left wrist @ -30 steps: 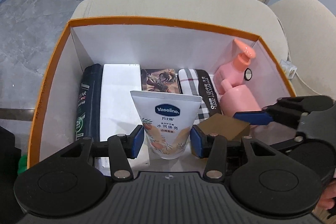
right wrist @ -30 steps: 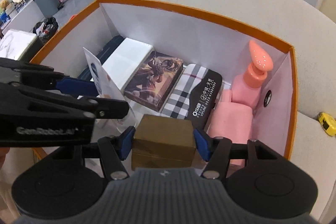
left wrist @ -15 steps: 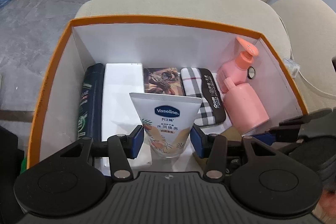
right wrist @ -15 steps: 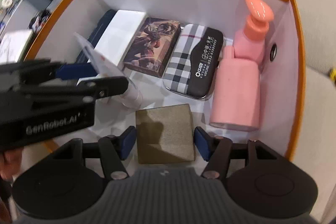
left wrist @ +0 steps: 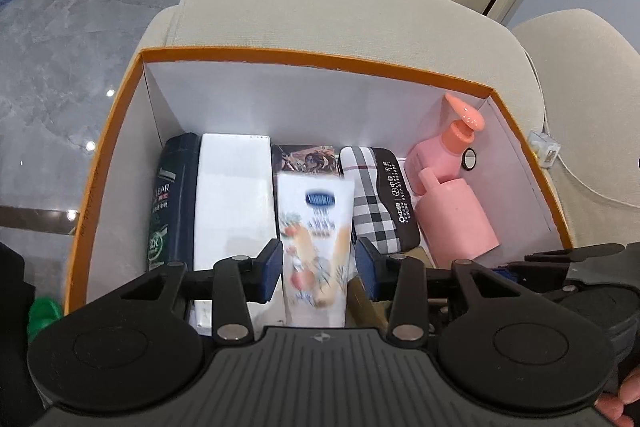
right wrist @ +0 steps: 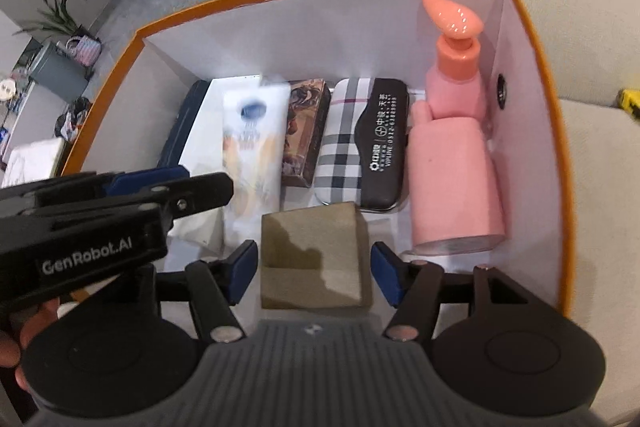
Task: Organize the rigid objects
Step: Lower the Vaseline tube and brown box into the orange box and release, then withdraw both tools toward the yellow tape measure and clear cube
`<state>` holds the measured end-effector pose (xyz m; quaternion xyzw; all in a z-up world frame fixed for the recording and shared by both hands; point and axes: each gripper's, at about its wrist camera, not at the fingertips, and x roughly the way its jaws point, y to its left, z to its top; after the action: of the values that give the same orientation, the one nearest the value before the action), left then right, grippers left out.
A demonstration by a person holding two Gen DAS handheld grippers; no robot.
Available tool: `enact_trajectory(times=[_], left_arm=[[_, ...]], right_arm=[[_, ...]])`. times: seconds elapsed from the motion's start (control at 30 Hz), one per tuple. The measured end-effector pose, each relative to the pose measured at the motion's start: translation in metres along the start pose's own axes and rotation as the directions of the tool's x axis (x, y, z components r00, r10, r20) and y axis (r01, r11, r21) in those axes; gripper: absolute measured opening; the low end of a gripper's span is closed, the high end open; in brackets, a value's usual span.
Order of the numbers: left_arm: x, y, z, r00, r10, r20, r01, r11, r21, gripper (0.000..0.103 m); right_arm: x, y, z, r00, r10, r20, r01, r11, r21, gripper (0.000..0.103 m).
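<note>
An orange-rimmed white box (left wrist: 320, 61) (right wrist: 532, 27) holds the items. My left gripper (left wrist: 319, 267) is open; the white Vaseline tube (left wrist: 314, 239) lies blurred between its fingers, tipped forward onto the items below. It also shows blurred in the right wrist view (right wrist: 252, 147). My right gripper (right wrist: 314, 273) is open, its pads apart from the brown cube box (right wrist: 314, 255), which sits on the box floor. A sliver of the cube (left wrist: 364, 301) shows in the left wrist view.
Lying side by side in the box: a dark shampoo bottle (left wrist: 172, 199), a white flat box (left wrist: 234, 195), a picture-printed box (right wrist: 306, 131), a plaid case (right wrist: 360, 139) and a pink pump bottle (right wrist: 452, 163). Beige sofa cushions (left wrist: 320, 11) surround the box.
The left gripper opened and the tube tipped forward from upright. The right gripper lowered the brown cube to the floor of the box and opened off it.
</note>
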<state>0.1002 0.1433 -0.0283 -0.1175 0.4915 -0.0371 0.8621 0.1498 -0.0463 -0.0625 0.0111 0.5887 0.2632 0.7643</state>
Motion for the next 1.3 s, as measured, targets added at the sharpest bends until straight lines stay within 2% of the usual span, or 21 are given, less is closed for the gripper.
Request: enact_trajectory(times=[0.03,0.1,0.3,0.53,0.7,0.87,1.03,1.1,1.2,1.3], left_arm=[[0.000,0.000,-0.001,1.000,0.001,0.000,-0.001,1.000,-0.002,0.046],[-0.001,0.002,-0.003,1.000,0.001,-0.006,-0.001,1.000,-0.004,0.045],[-0.002,0.007,-0.008,1.000,0.006,-0.014,-0.006,1.000,-0.024,0.043],[-0.010,0.009,-0.010,1.000,-0.005,-0.003,0.004,0.999,-0.041,0.043],[-0.020,-0.004,-0.011,1.000,-0.014,0.019,0.014,1.000,-0.011,0.041],[-0.035,-0.024,-0.005,0.998,-0.026,0.061,0.024,0.999,0.035,0.040],[-0.048,-0.063,0.006,0.990,-0.089,0.107,0.075,0.989,0.131,0.040],[-0.049,-0.084,0.011,0.985,-0.128,0.119,0.104,0.976,0.194,0.040],[-0.040,-0.118,0.016,0.978,-0.174,0.116,0.135,0.950,0.283,0.040],[-0.022,-0.153,0.021,0.977,-0.193,0.094,0.147,0.921,0.361,0.040]], right_arm=[[-0.001,0.000,-0.001,1.000,-0.006,-0.018,0.005,1.000,-0.011,0.061],[0.000,0.001,-0.002,0.999,-0.009,-0.052,0.007,0.999,-0.032,0.051],[0.010,-0.003,-0.002,0.996,0.006,-0.090,-0.001,0.999,0.055,0.048],[0.013,-0.005,-0.001,1.000,0.008,-0.018,-0.004,0.986,0.168,0.047],[0.008,-0.003,-0.003,1.000,0.030,-0.008,-0.029,0.992,0.123,0.047],[-0.025,0.002,-0.007,0.995,-0.014,0.100,0.010,0.999,0.046,0.047],[-0.073,-0.014,-0.015,0.961,-0.052,0.272,0.044,0.998,0.036,0.048],[-0.090,-0.027,-0.019,0.938,-0.075,0.339,0.062,0.997,0.049,0.057],[-0.110,-0.053,-0.028,0.899,-0.158,0.408,0.132,0.987,0.091,0.059],[-0.120,-0.091,-0.039,0.864,-0.252,0.436,0.194,0.966,0.173,0.059]])
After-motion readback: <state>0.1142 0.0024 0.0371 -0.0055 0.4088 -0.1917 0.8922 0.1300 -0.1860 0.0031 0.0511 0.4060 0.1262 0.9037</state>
